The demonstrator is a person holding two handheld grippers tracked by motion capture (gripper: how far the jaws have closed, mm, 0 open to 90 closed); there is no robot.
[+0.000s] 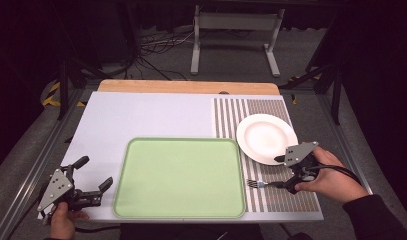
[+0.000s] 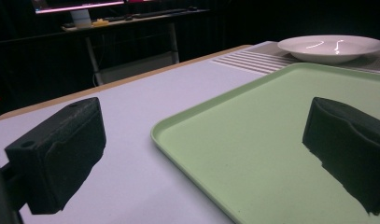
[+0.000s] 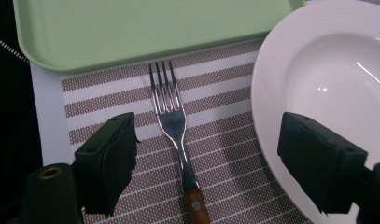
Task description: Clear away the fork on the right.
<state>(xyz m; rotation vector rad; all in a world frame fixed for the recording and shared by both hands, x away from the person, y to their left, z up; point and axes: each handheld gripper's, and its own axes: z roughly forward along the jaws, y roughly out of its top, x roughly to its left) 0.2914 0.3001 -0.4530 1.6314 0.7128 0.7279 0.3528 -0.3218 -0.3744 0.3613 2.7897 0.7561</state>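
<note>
Fork [image 3: 171,116] lying flat on the striped mat [image 3: 215,140] on the counter [image 1: 141,115], tines toward the green tray [image 1: 181,177], just beside the white plate [image 1: 266,137]. Right gripper [image 1: 286,172] straddles the fork, its jaws apart and not touching it. Left gripper [image 1: 96,175] rests at the tray's left edge, jaws wide apart, holding nothing.

No writing, label, brand mark or number can be read anywhere from where I stand.
</note>
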